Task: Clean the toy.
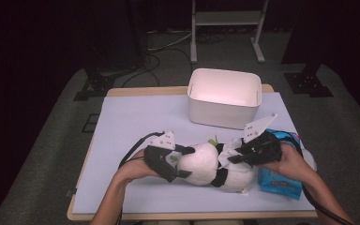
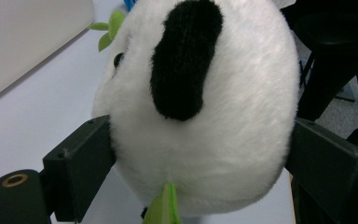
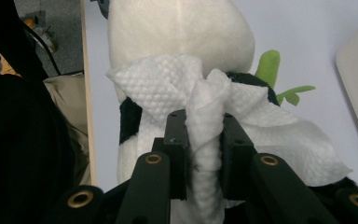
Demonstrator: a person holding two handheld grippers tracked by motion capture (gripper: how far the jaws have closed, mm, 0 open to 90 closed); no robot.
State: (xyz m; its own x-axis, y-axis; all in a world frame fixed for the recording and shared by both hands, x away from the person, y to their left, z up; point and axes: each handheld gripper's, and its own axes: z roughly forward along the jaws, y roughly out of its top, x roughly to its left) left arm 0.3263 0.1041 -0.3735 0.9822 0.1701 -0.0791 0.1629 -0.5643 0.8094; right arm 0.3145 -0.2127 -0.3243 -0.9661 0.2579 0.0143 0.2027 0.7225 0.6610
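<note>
A black-and-white plush panda [image 1: 236, 179] lies on the pale table [image 1: 136, 122] near its front edge, head to the left. My left gripper [image 1: 187, 161] stands wide around the head [image 2: 200, 93]; its jaws touch the fur on both sides without squeezing it. My right gripper [image 1: 230, 157] is shut on a bunched white paper tissue [image 3: 163, 84], which rests against the panda's body [image 3: 177, 32] near its neck. In the high view the tissue [image 1: 227, 151] shows as a white fold between head and body. Green felt leaves [image 3: 271, 63] stick out of the panda.
A white open bin [image 1: 225, 98] stands at the back of the table, right of centre. A blue packet of wipes [image 1: 276, 180] lies under my right hand near the front right corner. The table's edge [image 3: 86, 93] runs close beside the panda.
</note>
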